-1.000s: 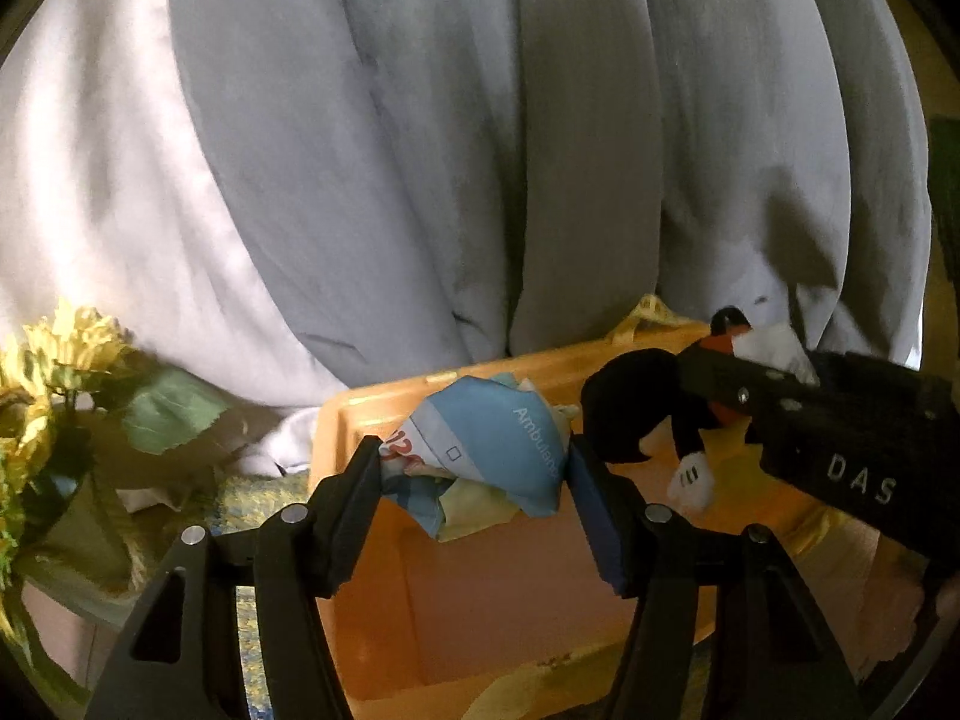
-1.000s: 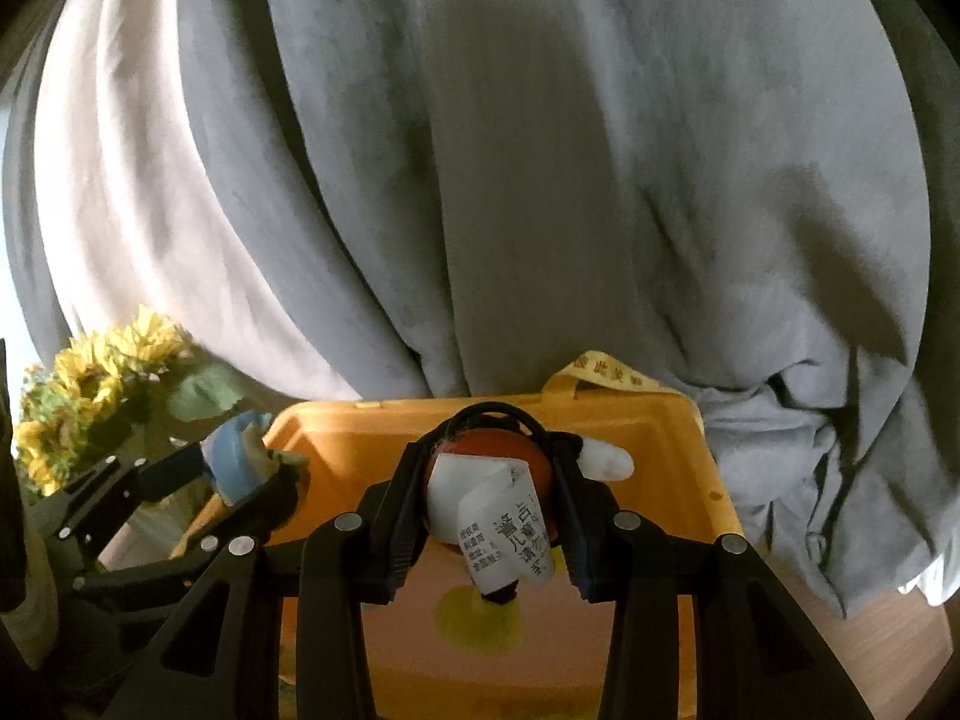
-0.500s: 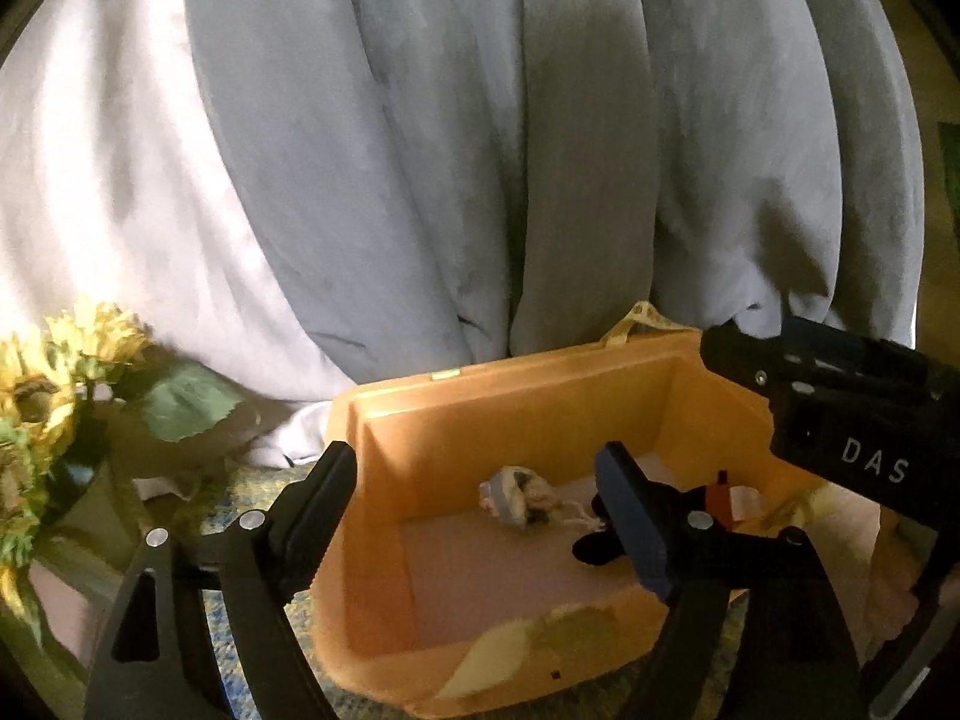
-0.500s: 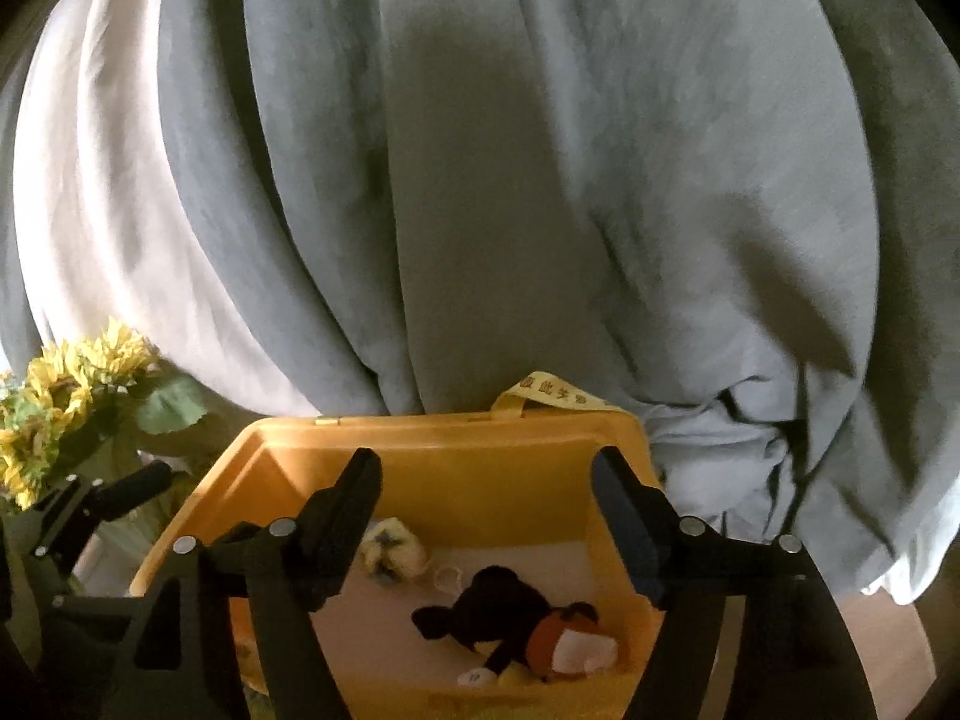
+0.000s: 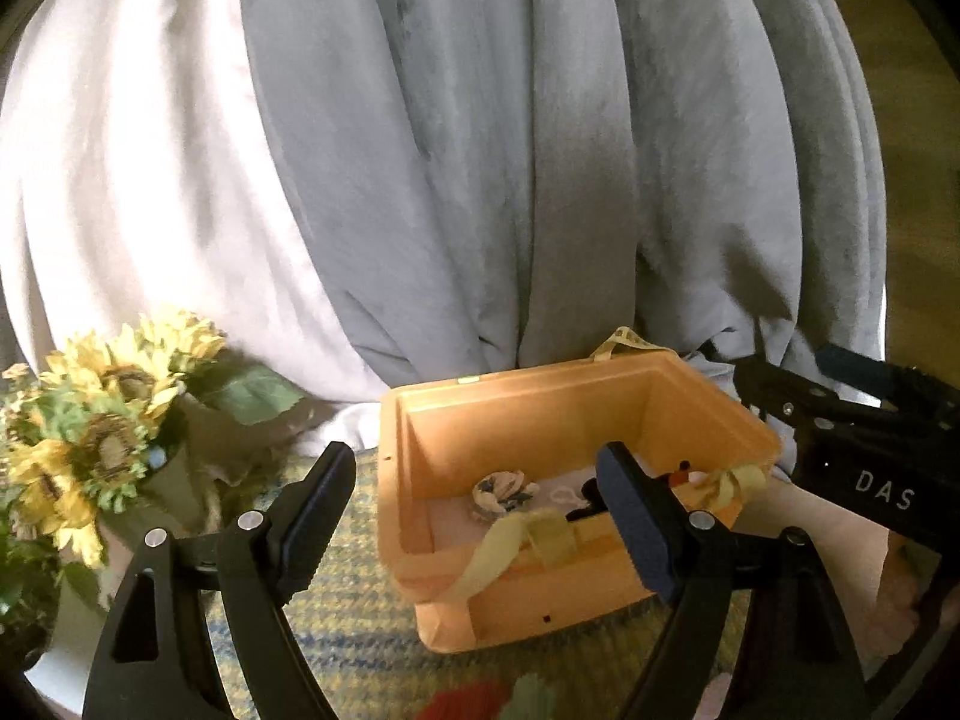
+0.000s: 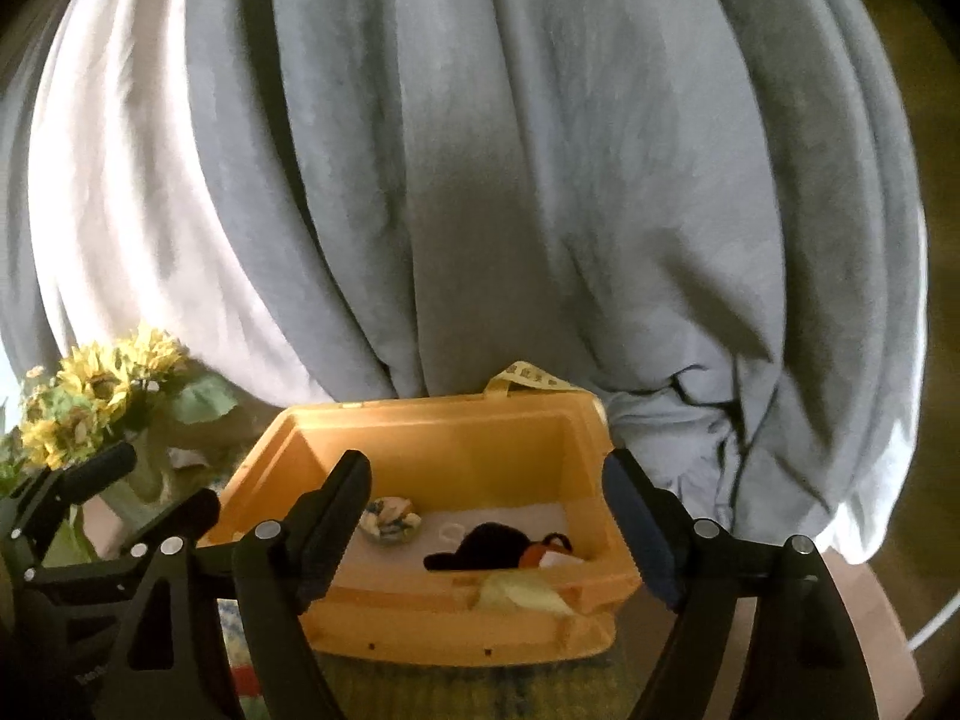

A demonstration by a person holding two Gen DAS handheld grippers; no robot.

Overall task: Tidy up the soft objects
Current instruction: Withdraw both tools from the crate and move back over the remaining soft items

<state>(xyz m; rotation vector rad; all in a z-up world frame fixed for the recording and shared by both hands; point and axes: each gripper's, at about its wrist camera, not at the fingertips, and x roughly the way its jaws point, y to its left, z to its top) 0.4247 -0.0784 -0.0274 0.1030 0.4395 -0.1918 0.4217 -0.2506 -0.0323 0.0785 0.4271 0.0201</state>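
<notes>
1. Left wrist view: my left claw (image 5: 474, 516) gapes empty; a second ago it pinched the blue-and-yellow soft toy (image 5: 503, 495), which now lies on the floor of the orange bin (image 5: 540, 402). Right claw (image 5: 840, 414) sits beside the bin's right side.
2. Right wrist view: right claw (image 6: 486, 519), jaws opening, nothing between them; the black plush (image 6: 492, 543) it carried is now in the bin beside the other toy. Both drops done; sunflowers (image 6: 90, 402) untouched; both claws backed off, free for more items.
</notes>
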